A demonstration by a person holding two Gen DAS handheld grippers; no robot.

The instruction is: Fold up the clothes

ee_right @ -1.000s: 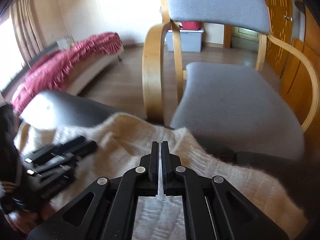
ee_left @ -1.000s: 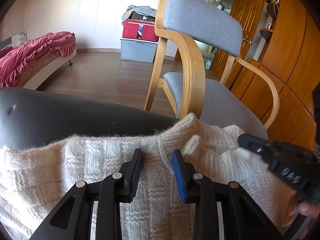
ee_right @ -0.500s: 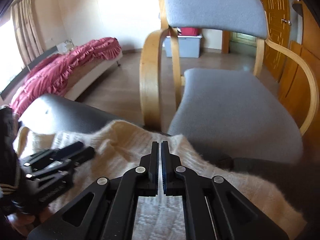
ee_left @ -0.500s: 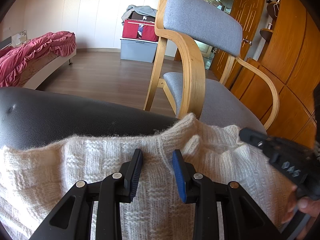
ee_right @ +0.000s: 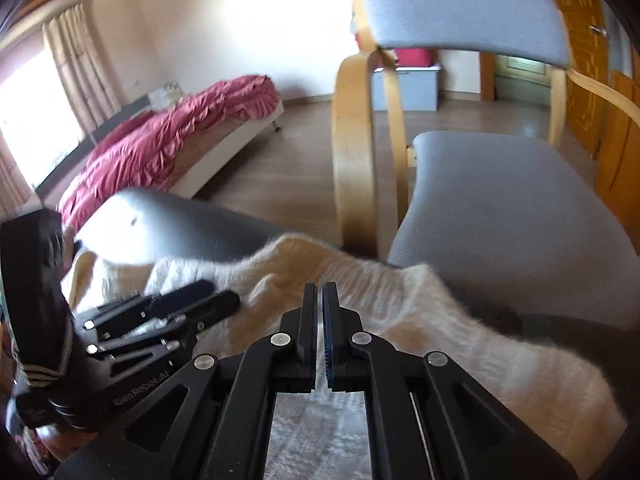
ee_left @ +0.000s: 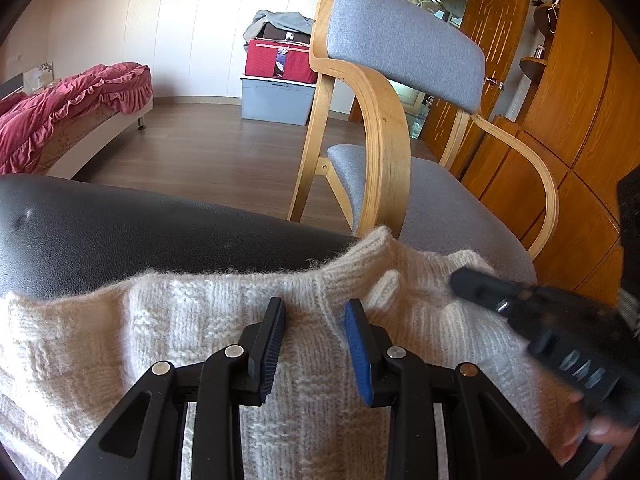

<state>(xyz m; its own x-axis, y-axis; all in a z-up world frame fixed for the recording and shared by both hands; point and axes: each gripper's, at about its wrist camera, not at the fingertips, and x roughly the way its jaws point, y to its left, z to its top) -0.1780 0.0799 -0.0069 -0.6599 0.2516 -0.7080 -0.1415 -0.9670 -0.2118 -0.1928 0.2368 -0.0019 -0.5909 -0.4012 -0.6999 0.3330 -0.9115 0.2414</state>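
A cream knitted sweater (ee_left: 180, 320) lies spread on a black leather surface (ee_left: 120, 232), its ribbed collar toward the far edge. My left gripper (ee_left: 316, 320) rests on it just before the collar. Its jaws stand apart and the knit between them lies flat, not pinched. My right gripper (ee_right: 320, 294) is shut over the sweater (ee_right: 400, 292) with no fabric seen between its pads. In the left wrist view the right gripper (ee_left: 472, 282) comes in from the right, beside the collar. The left gripper (ee_right: 212, 294) shows at the left of the right wrist view.
A wooden armchair with grey cushions (ee_left: 404, 40) stands right behind the black surface's far edge. Beyond it are a bed with a red cover (ee_left: 60, 116), a grey bin with a red box on top (ee_left: 276, 92) and wooden cabinets (ee_left: 580, 100) at the right.
The right gripper has turned a little and edged leftward toward the collar, still shut. The left gripper and the sweater have not moved.
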